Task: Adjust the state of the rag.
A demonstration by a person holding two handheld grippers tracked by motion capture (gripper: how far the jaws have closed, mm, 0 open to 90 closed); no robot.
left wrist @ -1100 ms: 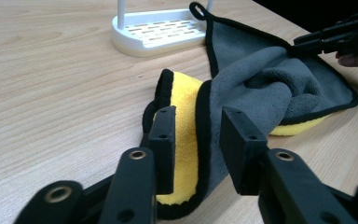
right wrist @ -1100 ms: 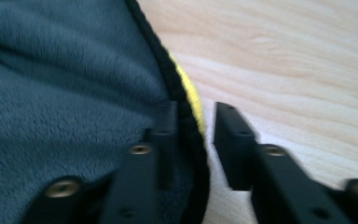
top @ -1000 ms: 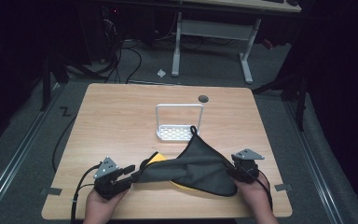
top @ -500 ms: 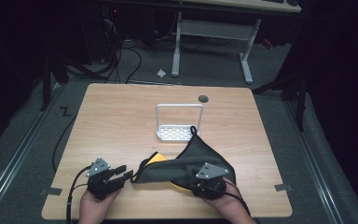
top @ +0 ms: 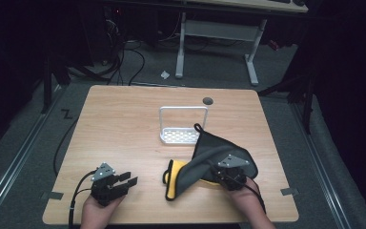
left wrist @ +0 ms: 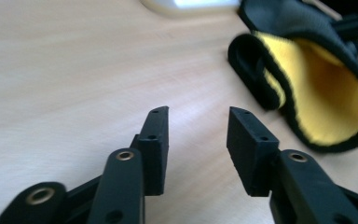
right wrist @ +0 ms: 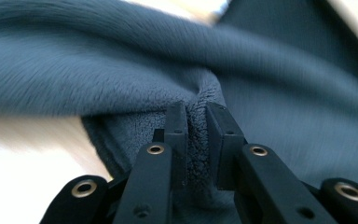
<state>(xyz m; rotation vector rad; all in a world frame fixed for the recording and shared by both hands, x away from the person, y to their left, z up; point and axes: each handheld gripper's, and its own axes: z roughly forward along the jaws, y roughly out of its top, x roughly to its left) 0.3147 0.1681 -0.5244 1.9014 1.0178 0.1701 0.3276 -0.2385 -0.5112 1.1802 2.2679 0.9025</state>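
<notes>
Two grippers in play here. The right gripper (top: 227, 177) has just been closing and now pinches a fold of the grey cloth (top: 219, 155) between its pads, sitting near the table's (top: 124, 119) front edge. The cloth spreads away from it toward the white rack (top: 183, 125), and its yellow lining (left wrist: 326, 102) curls open on the side facing the left gripper (top: 124, 181). That one's jaws are parted with nothing between them, apart from the cloth, bare wood all around it.
</notes>
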